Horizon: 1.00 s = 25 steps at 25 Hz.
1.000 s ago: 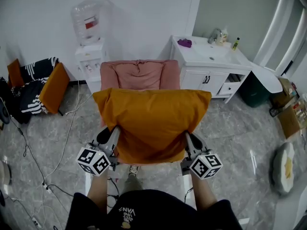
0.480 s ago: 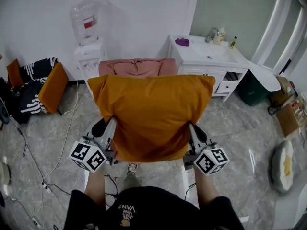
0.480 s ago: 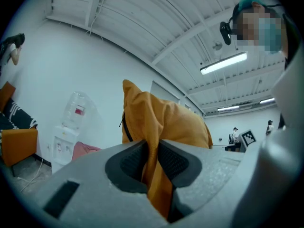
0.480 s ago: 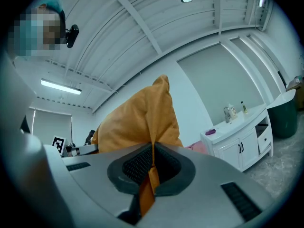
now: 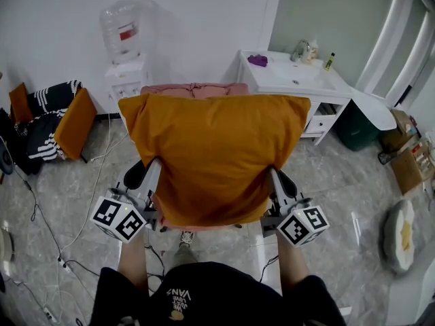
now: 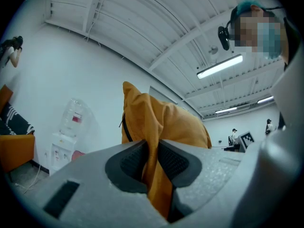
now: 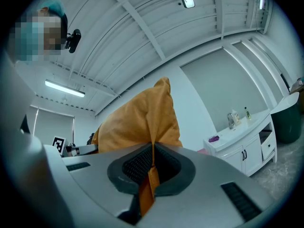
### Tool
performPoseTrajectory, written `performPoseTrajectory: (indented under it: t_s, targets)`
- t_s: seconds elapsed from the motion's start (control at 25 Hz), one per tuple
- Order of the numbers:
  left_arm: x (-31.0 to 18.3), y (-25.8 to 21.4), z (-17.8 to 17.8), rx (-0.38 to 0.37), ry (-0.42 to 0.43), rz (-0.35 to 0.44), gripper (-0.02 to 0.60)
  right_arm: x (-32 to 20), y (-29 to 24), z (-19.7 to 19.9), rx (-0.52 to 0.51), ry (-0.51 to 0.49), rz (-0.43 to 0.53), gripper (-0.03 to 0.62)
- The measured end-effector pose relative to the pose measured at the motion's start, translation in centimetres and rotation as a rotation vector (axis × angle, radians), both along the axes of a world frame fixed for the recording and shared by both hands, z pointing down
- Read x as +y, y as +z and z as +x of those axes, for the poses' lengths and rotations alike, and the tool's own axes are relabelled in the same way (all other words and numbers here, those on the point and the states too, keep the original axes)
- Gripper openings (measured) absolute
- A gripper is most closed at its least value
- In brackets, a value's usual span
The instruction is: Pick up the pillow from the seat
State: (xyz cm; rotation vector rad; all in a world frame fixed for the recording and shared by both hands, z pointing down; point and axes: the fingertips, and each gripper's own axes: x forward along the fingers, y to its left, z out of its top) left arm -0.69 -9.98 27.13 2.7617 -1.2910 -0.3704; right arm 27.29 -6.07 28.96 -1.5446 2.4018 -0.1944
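A large orange pillow hangs in the air in the head view, held up flat in front of me, well above the pink armchair whose back shows just behind its top edge. My left gripper is shut on the pillow's left edge, the orange cloth pinched between its dark pads. My right gripper is shut on the right edge; there a thin fold of cloth runs down between the pads. The seat itself is hidden behind the pillow.
A water dispenser stands against the back wall to the left. A white vanity with a sink is at the right. An orange cushion and striped cloth lie at the left. Cables trail over the grey marble floor.
Both grippers have risen together with the pillow. It now covers nearly all of the pink armchair, which showed clearly above it a second ago.
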Motion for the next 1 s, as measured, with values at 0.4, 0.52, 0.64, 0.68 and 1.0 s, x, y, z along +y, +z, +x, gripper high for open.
performPoseTrajectory:
  t_s: [0.4, 0.52, 0.64, 0.68, 1.0]
  targets:
    - [0.50, -0.76, -0.07, 0.003, 0.001, 0.011, 0.080, 0.21, -0.22, 0.00, 0.004, 0.002, 0.000, 0.009]
    - [0.51, -0.63, -0.25, 0.002, -0.002, 0.007, 0.080, 0.26, -0.09, -0.16, 0.005, 0.001, -0.004, 0.009]
    - [0.56, -0.28, -0.40, 0.002, -0.003, 0.002, 0.080, 0.32, 0.19, -0.31, 0.007, 0.000, -0.007, 0.009]
    - [0.58, -0.18, -0.43, 0.001, -0.003, 0.001, 0.080, 0.32, 0.27, -0.33, 0.008, 0.001, -0.009, 0.009]
    - [0.28, -0.03, -0.73, 0.000, -0.006, -0.003, 0.080, 0.01, 0.39, -0.63, 0.008, 0.001, -0.013, 0.009]
